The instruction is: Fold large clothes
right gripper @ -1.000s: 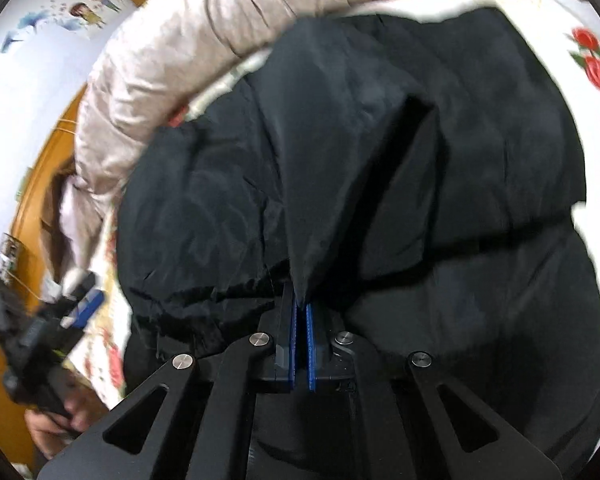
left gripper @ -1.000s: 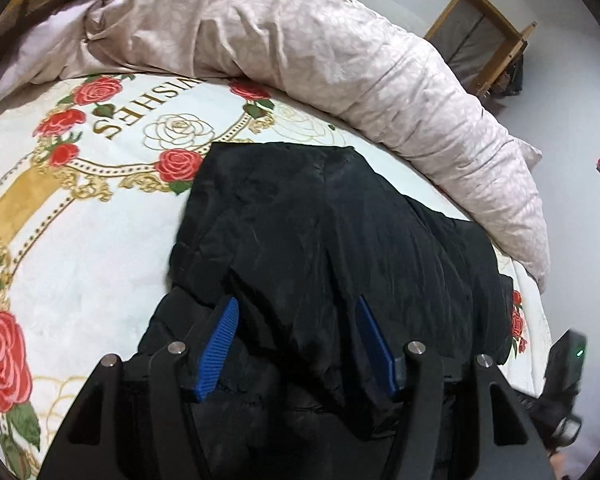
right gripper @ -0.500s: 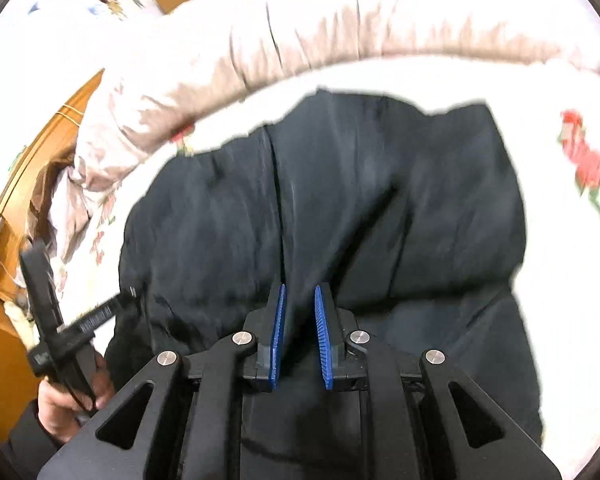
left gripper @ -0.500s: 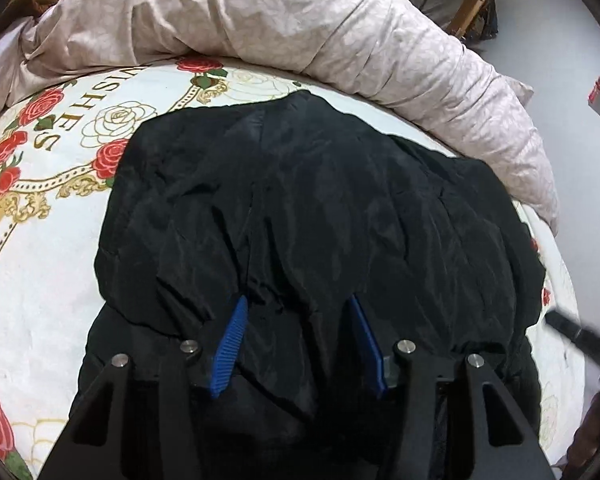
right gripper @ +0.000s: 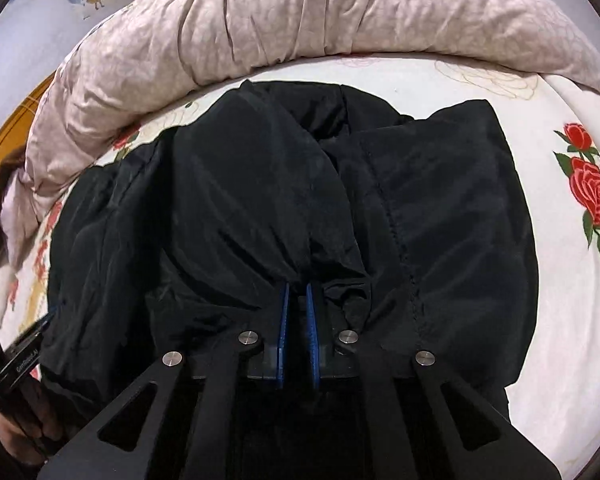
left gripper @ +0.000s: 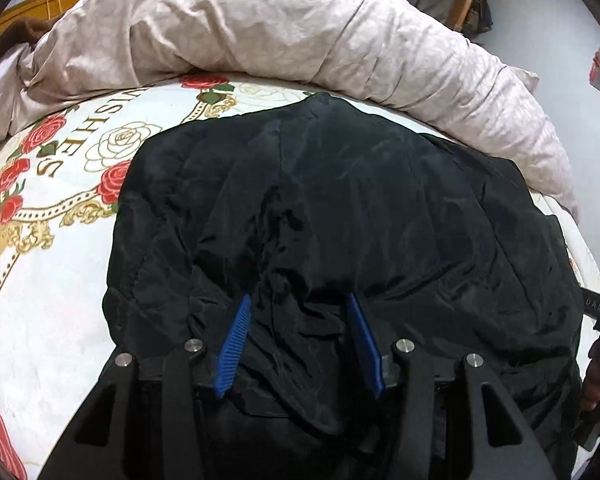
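A black jacket (left gripper: 340,208) is lying across the middle of both views on a rose-printed bedspread (left gripper: 60,280), with a bunched pale duvet (left gripper: 300,32) arching across the upper frame. The right claw (right gripper: 298,292) is pinching a gathered ridge of the jacket's fabric, its blue pads nearly together with cloth drawn taut between them. The left claw (left gripper: 300,312) is standing half spread, its pads (left gripper: 236,344) straddling a rumpled fold at lower centre; whether they are pressing on it cannot be told. The step in hand appears to be gathering the near portion for a fold toward the duvet. The next move probably calls for the left claw securing its fold level with the right before both carry the cloth over. The garment's near hem is being hidden beneath both claw bodies, and sleeves and collar are hard to distinguish in the dark, creased cloth.
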Motion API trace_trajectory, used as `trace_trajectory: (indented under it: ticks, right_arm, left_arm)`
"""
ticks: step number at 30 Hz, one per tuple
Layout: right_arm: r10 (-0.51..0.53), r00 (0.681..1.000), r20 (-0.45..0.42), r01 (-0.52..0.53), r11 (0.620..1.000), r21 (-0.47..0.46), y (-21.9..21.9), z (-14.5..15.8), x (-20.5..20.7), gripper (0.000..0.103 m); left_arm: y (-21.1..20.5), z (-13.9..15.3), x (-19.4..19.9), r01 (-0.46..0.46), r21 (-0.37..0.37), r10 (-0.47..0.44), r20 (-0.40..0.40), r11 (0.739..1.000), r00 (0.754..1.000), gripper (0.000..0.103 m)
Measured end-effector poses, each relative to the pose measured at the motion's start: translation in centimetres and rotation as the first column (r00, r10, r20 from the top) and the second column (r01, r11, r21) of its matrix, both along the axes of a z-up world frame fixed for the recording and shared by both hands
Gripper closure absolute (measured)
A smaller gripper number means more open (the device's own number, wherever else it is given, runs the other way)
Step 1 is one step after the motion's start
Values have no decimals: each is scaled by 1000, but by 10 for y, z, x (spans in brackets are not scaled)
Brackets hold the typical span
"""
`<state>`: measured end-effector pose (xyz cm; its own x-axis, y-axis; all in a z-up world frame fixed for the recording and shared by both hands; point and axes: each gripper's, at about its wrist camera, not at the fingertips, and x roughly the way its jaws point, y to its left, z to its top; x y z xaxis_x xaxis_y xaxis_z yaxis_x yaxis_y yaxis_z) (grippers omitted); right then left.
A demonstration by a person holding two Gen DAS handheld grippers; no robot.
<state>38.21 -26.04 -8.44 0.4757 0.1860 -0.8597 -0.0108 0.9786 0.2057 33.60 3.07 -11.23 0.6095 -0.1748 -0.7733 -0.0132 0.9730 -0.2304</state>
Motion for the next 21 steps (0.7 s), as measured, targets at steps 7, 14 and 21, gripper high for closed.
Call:
trace_trajectory:
  ticks: [7, 14, 21]
  right_arm:
    - [19, 992, 127, -22, 1000, 21, 3, 64, 16, 90]
    - [21, 999, 41, -20, 1000, -23, 13, 21, 84, 90]
    - [-17, 999, 48, 18, 1000, -11, -11, -16, 76, 92]
  left_arm:
    - [12, 74, 11, 18, -12, -16, 155, 1000, 988, 56]
    - [16, 28, 103, 1, 23, -2, 40, 1000, 999, 55]
    - [8, -6, 92, 1, 71, -10, 119, 997, 993, 53]
